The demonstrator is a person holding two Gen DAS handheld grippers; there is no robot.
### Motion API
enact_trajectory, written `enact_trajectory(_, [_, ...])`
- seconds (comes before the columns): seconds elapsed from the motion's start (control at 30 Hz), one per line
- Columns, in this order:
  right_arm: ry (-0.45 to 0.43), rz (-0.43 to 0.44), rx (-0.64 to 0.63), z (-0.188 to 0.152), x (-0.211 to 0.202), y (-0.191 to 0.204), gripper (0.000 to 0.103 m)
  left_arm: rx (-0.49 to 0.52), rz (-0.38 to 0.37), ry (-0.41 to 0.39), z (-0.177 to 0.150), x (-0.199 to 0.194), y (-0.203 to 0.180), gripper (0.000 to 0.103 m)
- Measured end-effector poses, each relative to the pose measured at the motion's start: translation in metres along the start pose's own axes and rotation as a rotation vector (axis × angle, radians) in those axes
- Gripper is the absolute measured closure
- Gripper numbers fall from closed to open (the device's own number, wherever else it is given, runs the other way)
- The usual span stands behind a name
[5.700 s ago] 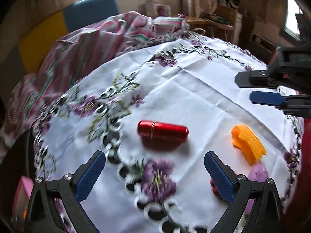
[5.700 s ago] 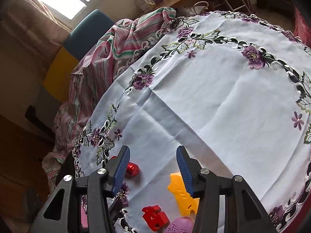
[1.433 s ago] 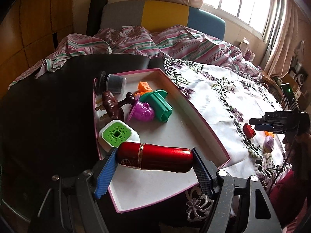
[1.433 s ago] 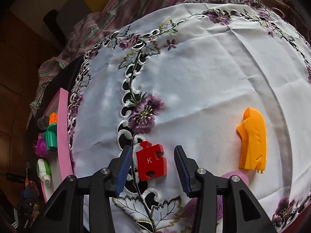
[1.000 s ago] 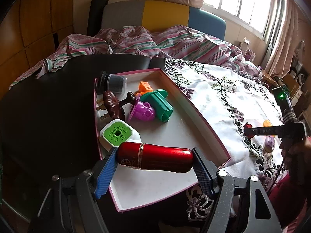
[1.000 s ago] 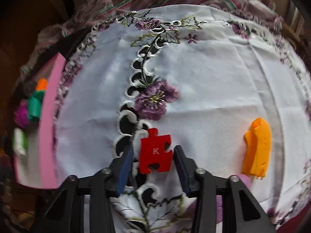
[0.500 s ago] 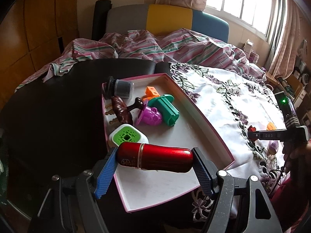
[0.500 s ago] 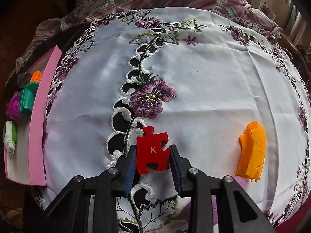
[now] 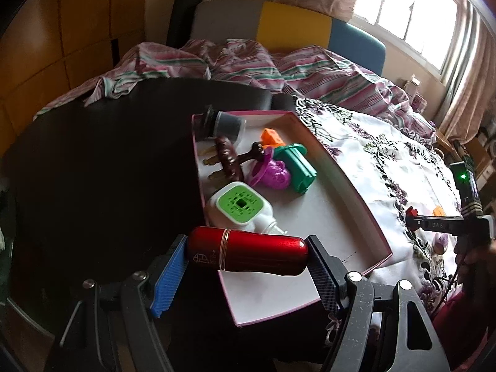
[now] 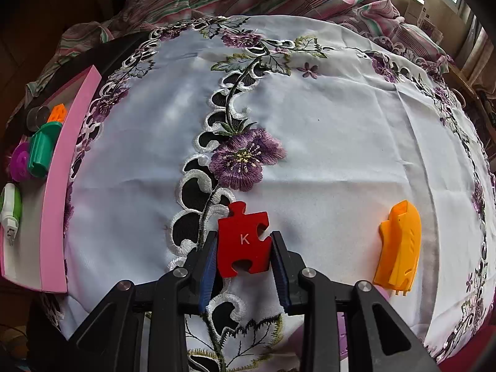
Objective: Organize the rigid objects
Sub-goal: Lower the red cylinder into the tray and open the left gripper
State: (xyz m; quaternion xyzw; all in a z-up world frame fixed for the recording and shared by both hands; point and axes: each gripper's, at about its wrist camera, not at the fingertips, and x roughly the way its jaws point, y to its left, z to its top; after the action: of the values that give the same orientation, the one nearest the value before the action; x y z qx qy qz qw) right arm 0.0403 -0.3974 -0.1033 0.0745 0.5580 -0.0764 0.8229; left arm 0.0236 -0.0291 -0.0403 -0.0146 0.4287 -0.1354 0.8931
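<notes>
Tongs in the left hand clamp the glossy red metal capsule end to end above the pink-rimmed white tray, apparently to drop it in, while the right tongs pinch the flat red K jigsaw piece on the embroidered tablecloth for the same trip.

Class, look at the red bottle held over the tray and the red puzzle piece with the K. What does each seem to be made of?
Red bottle: probably metal, with a glossy, slightly sparkly finish and bright highlights. Puzzle piece: likely plastic or painted wood; flat, even matte red with clean-cut edges.
</notes>
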Motion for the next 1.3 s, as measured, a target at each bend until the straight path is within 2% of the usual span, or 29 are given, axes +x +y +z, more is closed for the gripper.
enact_trajectory(0.13, [-0.001,-0.001,-0.002,0.000,-0.001,-0.001,0.071,-0.028,-0.020,0.010,-0.003,0.000,0.007,0.028])
enact_trajectory(0.33, [-0.003,-0.005,-0.008,0.000,-0.001,0.000,0.071,-0.068,-0.126,0.032,0.000,-0.001,0.008,0.028])
enact_trajectory(0.57, [-0.004,-0.008,-0.014,0.000,-0.001,0.001,0.071,-0.050,-0.216,0.052,0.021,0.010,-0.018,0.028])
enact_trajectory(0.7, [-0.005,-0.010,-0.019,0.000,-0.001,0.001,0.071,-0.015,-0.238,0.066,0.027,0.020,-0.034,0.028])
enact_trajectory(0.83, [-0.005,-0.010,-0.020,0.000,-0.001,0.002,0.071,0.016,-0.231,0.082,0.031,0.033,-0.045,0.028])
enact_trajectory(1.3, [-0.006,-0.013,-0.029,0.001,-0.001,0.002,0.071,0.149,-0.113,0.117,0.045,0.088,-0.068,0.028])
